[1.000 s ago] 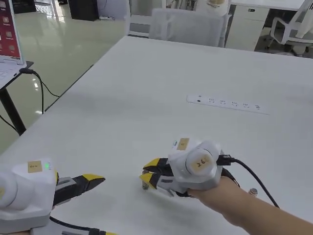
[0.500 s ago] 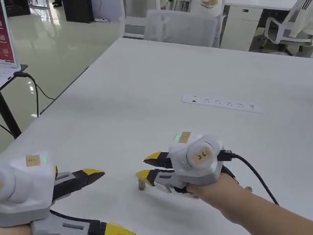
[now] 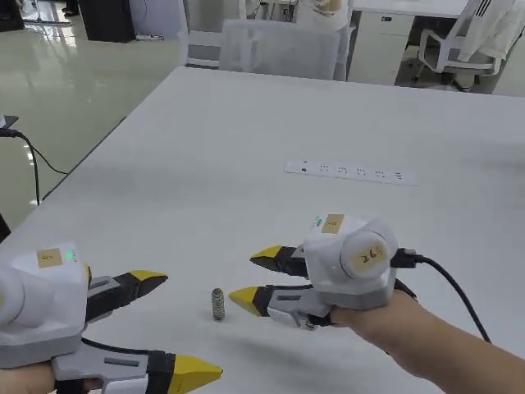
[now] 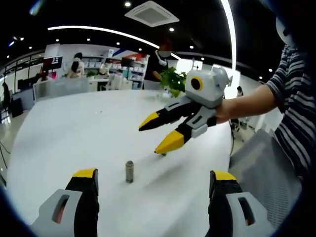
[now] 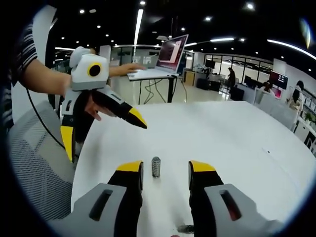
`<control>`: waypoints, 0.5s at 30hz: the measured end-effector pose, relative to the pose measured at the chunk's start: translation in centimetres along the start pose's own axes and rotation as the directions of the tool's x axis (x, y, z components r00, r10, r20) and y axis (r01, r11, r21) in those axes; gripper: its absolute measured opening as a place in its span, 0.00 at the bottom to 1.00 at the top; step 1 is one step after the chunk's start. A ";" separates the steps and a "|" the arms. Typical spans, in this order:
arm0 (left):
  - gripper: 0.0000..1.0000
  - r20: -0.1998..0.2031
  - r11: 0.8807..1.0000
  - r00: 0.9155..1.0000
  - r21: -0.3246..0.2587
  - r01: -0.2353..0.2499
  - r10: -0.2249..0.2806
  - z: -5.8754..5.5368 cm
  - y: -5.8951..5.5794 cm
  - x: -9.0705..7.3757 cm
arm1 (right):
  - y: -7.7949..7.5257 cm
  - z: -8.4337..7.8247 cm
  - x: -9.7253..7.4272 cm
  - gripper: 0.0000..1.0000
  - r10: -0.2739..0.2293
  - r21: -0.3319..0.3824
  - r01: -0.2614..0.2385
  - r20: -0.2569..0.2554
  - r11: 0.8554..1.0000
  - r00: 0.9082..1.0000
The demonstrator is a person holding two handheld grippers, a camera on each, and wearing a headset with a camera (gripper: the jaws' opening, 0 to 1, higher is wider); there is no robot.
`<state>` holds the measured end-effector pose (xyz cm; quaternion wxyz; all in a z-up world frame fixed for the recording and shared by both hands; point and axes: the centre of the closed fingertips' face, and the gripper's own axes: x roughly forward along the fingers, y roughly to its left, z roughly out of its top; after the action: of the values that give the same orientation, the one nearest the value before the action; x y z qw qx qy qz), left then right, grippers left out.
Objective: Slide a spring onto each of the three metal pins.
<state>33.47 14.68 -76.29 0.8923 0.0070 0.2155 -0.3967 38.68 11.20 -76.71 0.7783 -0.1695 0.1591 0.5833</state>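
White worktable (image 3: 246,164): one spring (image 3: 218,304) stands upright on its near part, touching neither tool; whether a pin runs inside the coil cannot be told. Right gripper (image 3: 255,279): yellow-tipped jaws parted to a moderate gap, holding nothing, tips just right of the spring and pointing towards it; in the right gripper view the spring sits between and just beyond the two tips. A small metal piece (image 5: 186,228) lies on the table low between these jaws, too blurred to identify. Left gripper (image 3: 182,327): jaws spread wide, empty, lying to the left of the spring and nearer the person. White power strip (image 3: 350,171): flat on the table, well beyond both tools. Office chair (image 3: 283,49): at the far table edge.
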 end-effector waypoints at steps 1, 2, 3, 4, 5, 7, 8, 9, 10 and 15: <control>0.90 0.000 1.000 1.000 0.001 -0.002 0.002 0.1 0.0 0.0 | -0.1 -0.1 -0.3 0.39 -0.006 0.004 0.006 0.003 1.000 1.000; 0.90 0.001 1.000 1.000 0.003 -0.006 0.006 0.2 0.1 0.1 | -0.2 -0.2 -0.7 0.41 -0.014 0.010 0.014 0.004 1.000 1.000; 0.90 0.000 1.000 1.000 0.005 -0.008 0.008 0.2 0.2 0.1 | -0.3 -0.3 -1.0 0.43 -0.020 0.018 0.020 0.005 1.000 1.000; 0.90 0.000 1.000 1.000 0.006 -0.010 0.010 0.3 0.2 0.2 | -0.4 -0.4 -1.3 0.45 -0.027 0.023 0.027 0.007 0.999 1.000; 0.90 -0.002 1.000 1.000 0.005 -0.011 0.011 0.3 0.2 0.3 | -0.6 -0.6 -1.7 0.49 -0.041 0.025 0.041 0.010 0.999 0.999; 0.90 -0.004 1.000 1.000 0.008 -0.012 0.012 0.4 0.2 0.5 | -0.8 -1.0 -2.4 0.53 -0.055 0.027 0.054 0.008 0.998 0.998; 0.90 -0.005 1.000 1.000 0.008 -0.013 0.013 0.4 0.2 0.5 | -0.8 -1.2 -2.7 0.56 -0.059 0.030 0.059 0.005 0.998 0.998; 0.90 -0.004 1.000 1.000 0.009 -0.014 0.014 0.4 0.2 0.6 | -1.0 -1.5 -3.2 0.58 -0.070 0.035 0.070 0.003 0.997 0.998; 0.90 -0.004 1.000 1.000 0.010 -0.014 0.014 0.5 0.2 0.7 | -1.1 -1.7 -3.5 0.61 -0.079 0.041 0.079 0.003 0.996 0.997; 0.92 -0.001 1.000 1.000 0.010 -0.019 0.019 0.7 0.1 0.8 | -1.4 -2.9 -5.8 0.71 -0.130 0.065 0.129 0.007 0.989 0.992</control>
<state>34.23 14.04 -75.98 0.8959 0.0134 0.2137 -0.3893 38.34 4.55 -76.56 0.8204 -0.1509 0.1624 0.5271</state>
